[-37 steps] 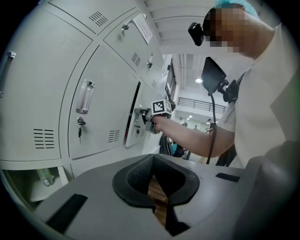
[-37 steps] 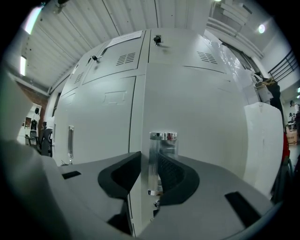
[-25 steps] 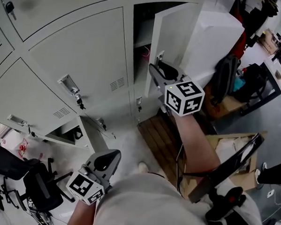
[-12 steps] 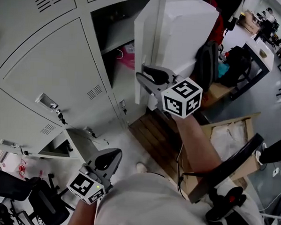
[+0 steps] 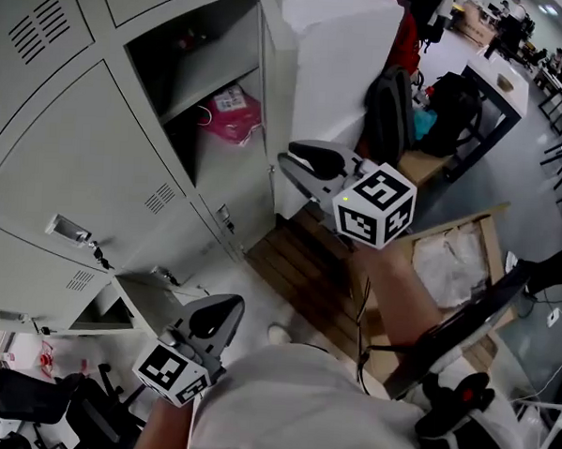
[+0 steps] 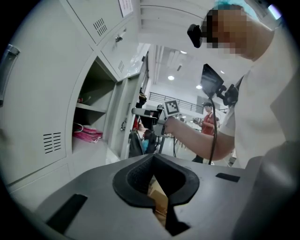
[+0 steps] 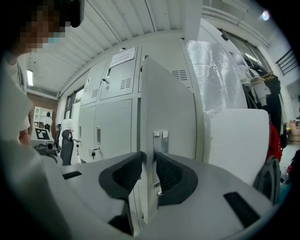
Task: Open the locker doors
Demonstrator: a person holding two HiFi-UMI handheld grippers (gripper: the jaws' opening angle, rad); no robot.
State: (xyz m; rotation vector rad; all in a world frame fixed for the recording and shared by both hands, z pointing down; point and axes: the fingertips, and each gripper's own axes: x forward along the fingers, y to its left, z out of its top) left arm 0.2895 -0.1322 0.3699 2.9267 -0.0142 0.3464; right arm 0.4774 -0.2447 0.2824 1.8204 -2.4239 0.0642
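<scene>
The grey locker door [image 5: 274, 96] [image 7: 168, 108] stands swung out from its compartment, which holds a pink bag [image 5: 233, 108] [image 6: 86, 136] under a shelf. My right gripper [image 5: 289, 159] [image 7: 149, 161] has the door's free edge between its jaws, just below the metal latch plate [image 7: 160, 136]. The jaws are closing, and both pads touch the edge. My left gripper [image 5: 222, 306] [image 6: 153, 157] hangs low beside my body, shut, with nothing in it. Closed locker doors [image 5: 87, 162] fill the left.
A lower locker [image 5: 117, 306] stands open at floor level. A white block [image 5: 337, 53] sits right behind the open door. A wooden pallet [image 5: 298, 257], a dark backpack [image 5: 391, 103], a cardboard box [image 5: 448, 256] and an office chair [image 5: 27, 412] crowd the floor.
The locker door has swung further out with my right gripper on its edge, baring the shelf and the pink bag. My left gripper has stayed put.
</scene>
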